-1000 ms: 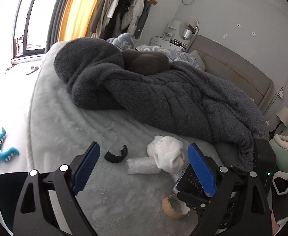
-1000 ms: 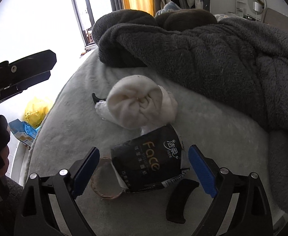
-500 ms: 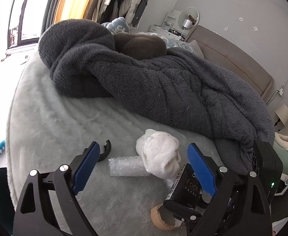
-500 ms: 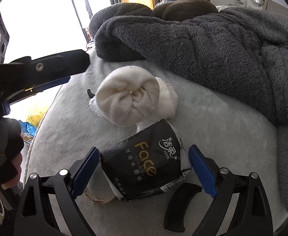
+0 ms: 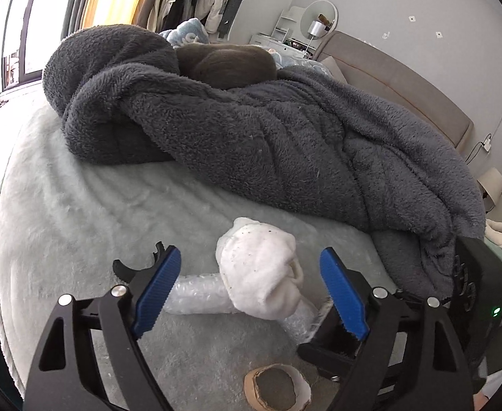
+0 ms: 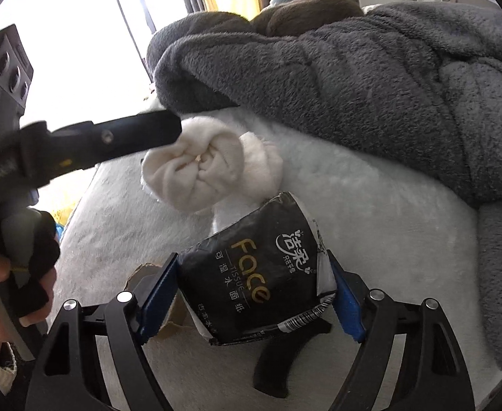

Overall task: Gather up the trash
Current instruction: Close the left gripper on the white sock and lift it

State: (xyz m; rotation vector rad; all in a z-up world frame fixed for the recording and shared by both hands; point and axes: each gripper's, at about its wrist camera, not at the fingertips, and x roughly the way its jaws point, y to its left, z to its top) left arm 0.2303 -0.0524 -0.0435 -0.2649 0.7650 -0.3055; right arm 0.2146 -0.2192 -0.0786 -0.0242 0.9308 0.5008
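since the earlier frames both grippers have come down closer to the litter on the bed, and both sets of jaws have just been closing. right gripper [image 6: 251, 298]: the black plastic "face" tissue wrapper [image 6: 254, 270] now sits between its blue pads, both pads at the wrapper's edges and apparently touching; whether they press firmly yet i cannot tell, so i judge this as grip just being made. a torn brown cardboard ring [image 6: 148, 274] lies behind the near pad, and a curved black plastic piece [image 6: 278, 359] lies under the wrapper. left gripper [image 5: 251, 298]: jaws apart, holding nothing; the white rolled fluffy sock bundle [image 5: 261, 274] and the clear bubble-wrap roll [image 5: 196, 294] lie between the pads without contact that i can see. another curved black plastic clip [image 5: 127, 270] sits just behind the left pad. all items rest on the pale grey fleece bedcover [image 5: 79, 205]; beyond lies the dark grey fleece blanket [image 5: 251, 130]. step in hand: picking up first trash pieces. next move calls for finishing the squeeze on the wrapper, then lifting clear; left must sink a little and close on the bubble-wrap.
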